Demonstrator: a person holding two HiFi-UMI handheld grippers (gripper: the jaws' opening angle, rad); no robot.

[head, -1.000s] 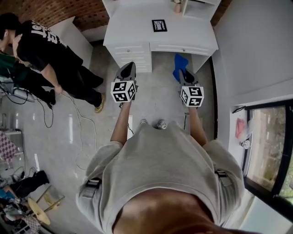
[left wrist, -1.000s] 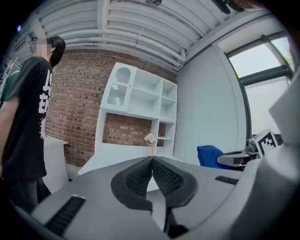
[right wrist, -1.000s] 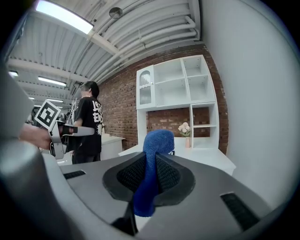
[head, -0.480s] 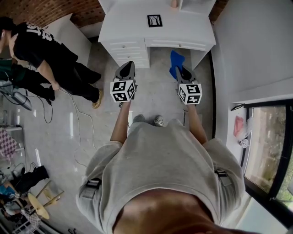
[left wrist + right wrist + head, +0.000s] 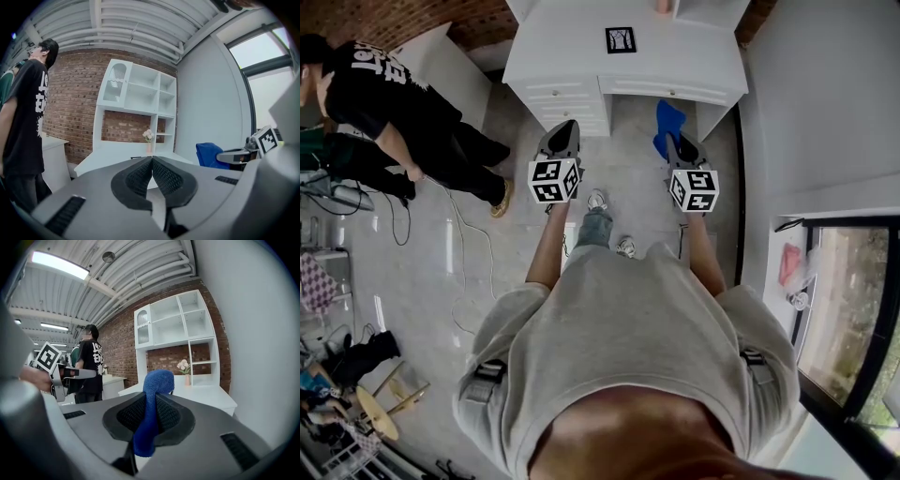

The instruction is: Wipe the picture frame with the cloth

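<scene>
A small black picture frame lies flat on the white desk ahead of me. My right gripper is shut on a blue cloth, which sticks up between its jaws in the right gripper view. My left gripper is shut with nothing in it; its jaws meet at the tips in the left gripper view. Both grippers hang over the floor in front of the desk, short of the frame.
A white shelf unit rises behind the desk against a brick wall, with a small flower vase on the desk. A person in a black shirt stands at the left beside cables on the floor. A grey wall runs along the right.
I have stepped forward: one foot now shows ahead of my body. The desk and frame sit about where they were half a second ago. Both grippers keep their grip.
</scene>
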